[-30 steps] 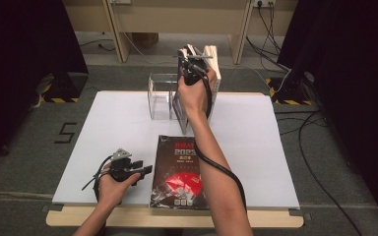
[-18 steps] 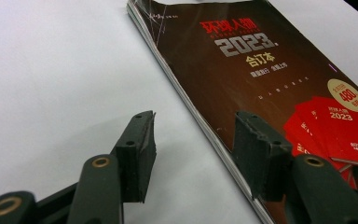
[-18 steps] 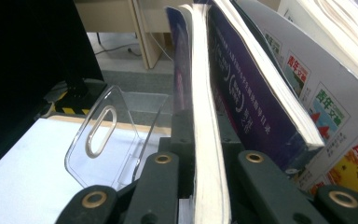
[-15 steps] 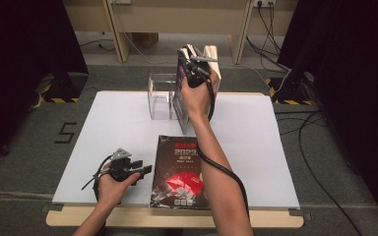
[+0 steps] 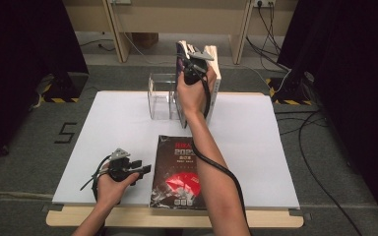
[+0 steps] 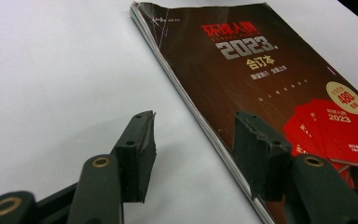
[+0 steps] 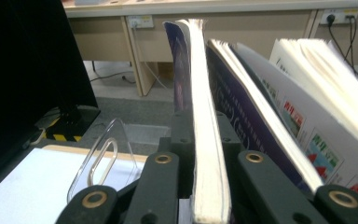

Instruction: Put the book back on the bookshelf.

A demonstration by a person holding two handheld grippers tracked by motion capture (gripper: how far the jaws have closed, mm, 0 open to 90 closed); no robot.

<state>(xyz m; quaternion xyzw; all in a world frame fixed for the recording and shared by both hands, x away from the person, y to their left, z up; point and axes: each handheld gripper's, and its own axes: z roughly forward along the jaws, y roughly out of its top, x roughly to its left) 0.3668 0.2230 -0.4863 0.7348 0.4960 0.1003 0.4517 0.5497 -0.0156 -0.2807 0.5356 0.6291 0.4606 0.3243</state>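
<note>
left gripper (image 5: 145, 168): parked on the worktop (image 5: 103, 132) near the front edge, jaws spread and empty. No shift against the earlier high-view frames.
dark magazine (image 6: 261, 79): flat on the worktop; its spine edge runs up between the left jaws and the right-hand jaw overlaps the cover. Cannot tell if that jaw touches it. Same spot as a second ago.
right gripper (image 7: 200, 158): well beyond the left jaws, at the back of the worktop, jaws pinching a thin white-paged book (image 7: 200, 116) upright by its page edge.
change: in the high view the right hand (image 5: 193, 91) and its book sit barely different from a second ago, only a slight nudge at the stand.
clear stand (image 5: 161, 96): just left of the right jaws, its curved acrylic divider (image 7: 100, 158) beside the held book.
other books (image 7: 270, 121): already upright, leaning off to the right of the jaws.
read: insertion looks nearly done, book being settled into line with the rest.
next: probably release, then the dark magazine.
risk: leaning neighbours could crowd the slot.
</note>
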